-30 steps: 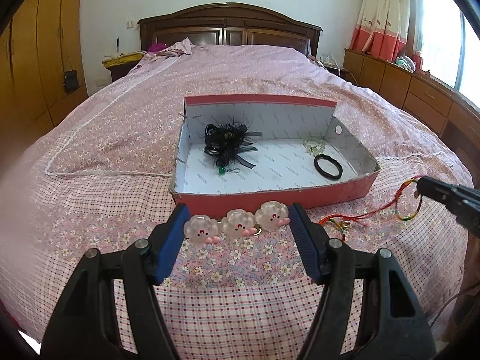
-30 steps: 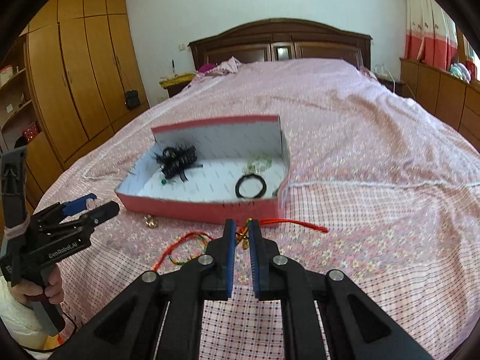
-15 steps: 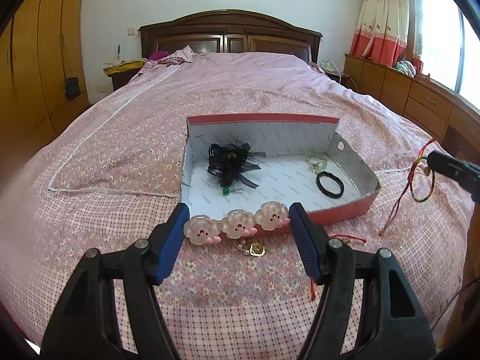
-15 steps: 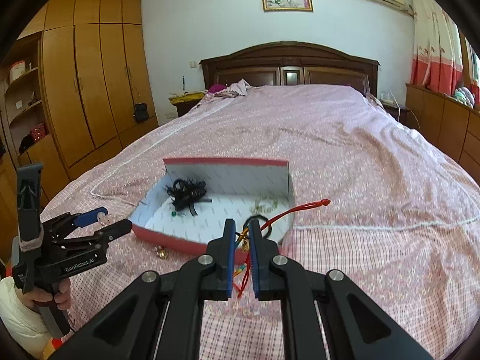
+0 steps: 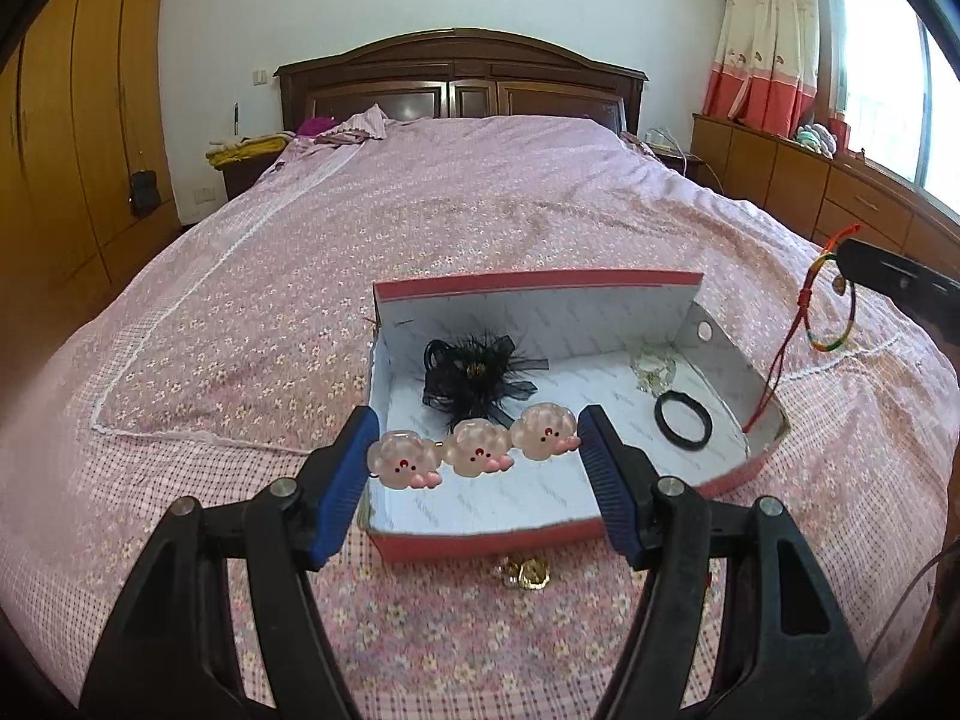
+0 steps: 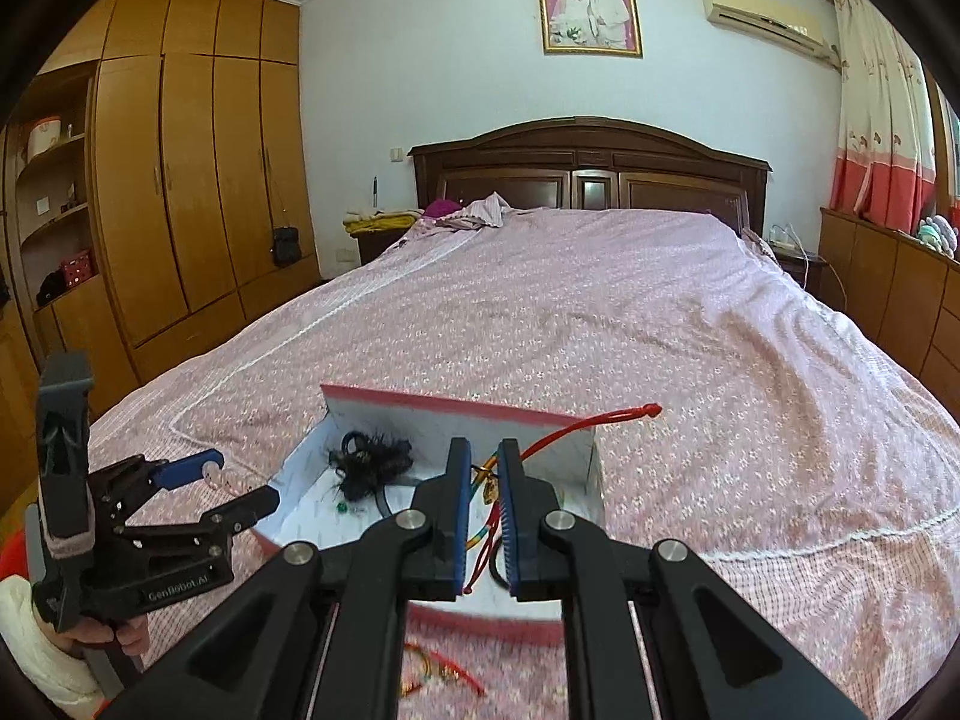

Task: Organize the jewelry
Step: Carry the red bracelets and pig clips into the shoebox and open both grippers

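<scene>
My left gripper (image 5: 477, 456) is shut on a pink hair clip (image 5: 474, 451) with three cartoon faces and holds it over the near part of the open red box (image 5: 480, 537). My right gripper (image 6: 483, 498) is shut on a red string bracelet (image 6: 564, 433) with a coloured loop, held above the box's right side; the bracelet also shows in the left wrist view (image 5: 831, 312). Inside the box lie a black feathery hair bow (image 5: 474, 375), a black hair tie (image 5: 684, 420) and a clear trinket (image 5: 654, 369).
A gold trinket (image 5: 528, 573) lies on the pink floral bedspread (image 5: 240, 360) just in front of the box. Another coloured string bracelet (image 6: 441, 672) lies on the bed below my right gripper. Wardrobes stand left, cabinets right.
Both grippers have risen from the bed and moved forward over the box, the left with the hair clip, the right lifting the red string bracelet off the bedspread.
</scene>
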Demonstrator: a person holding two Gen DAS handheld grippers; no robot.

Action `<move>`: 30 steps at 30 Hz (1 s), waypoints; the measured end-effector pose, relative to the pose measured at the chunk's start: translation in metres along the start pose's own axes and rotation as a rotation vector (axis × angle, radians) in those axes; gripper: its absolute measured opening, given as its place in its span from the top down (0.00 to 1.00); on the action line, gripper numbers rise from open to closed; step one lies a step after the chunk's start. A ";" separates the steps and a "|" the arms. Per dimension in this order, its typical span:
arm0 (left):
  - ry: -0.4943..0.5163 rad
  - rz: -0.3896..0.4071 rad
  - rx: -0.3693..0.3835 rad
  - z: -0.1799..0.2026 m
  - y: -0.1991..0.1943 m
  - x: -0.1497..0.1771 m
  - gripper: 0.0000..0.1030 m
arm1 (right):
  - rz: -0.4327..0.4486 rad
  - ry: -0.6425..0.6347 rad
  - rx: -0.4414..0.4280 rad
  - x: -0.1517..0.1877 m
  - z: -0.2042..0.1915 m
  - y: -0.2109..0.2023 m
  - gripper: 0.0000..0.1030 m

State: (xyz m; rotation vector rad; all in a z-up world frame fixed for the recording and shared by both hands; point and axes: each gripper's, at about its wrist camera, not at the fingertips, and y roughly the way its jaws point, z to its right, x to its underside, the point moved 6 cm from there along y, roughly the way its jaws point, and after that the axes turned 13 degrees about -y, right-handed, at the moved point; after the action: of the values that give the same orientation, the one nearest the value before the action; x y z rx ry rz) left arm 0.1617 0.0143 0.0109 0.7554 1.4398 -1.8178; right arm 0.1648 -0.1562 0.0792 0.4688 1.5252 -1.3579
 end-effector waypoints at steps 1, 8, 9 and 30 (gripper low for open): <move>-0.001 -0.002 -0.001 0.000 0.002 0.000 0.41 | 0.000 0.003 -0.002 -0.001 0.000 0.003 0.90; -0.013 -0.043 -0.010 -0.002 0.027 0.005 0.41 | -0.038 0.045 -0.044 0.013 -0.004 0.038 0.90; -0.016 -0.051 -0.012 -0.002 0.031 0.006 0.41 | -0.048 0.048 -0.049 0.016 -0.005 0.043 0.90; -0.022 -0.167 -0.031 -0.006 0.074 0.034 0.41 | -0.286 0.050 -0.046 0.092 -0.004 0.105 0.90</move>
State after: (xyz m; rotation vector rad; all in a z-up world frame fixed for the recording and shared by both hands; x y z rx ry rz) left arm 0.2012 0.0040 -0.0601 0.6140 1.5529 -1.9170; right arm 0.2085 -0.1510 -0.0535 0.2633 1.7097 -1.5341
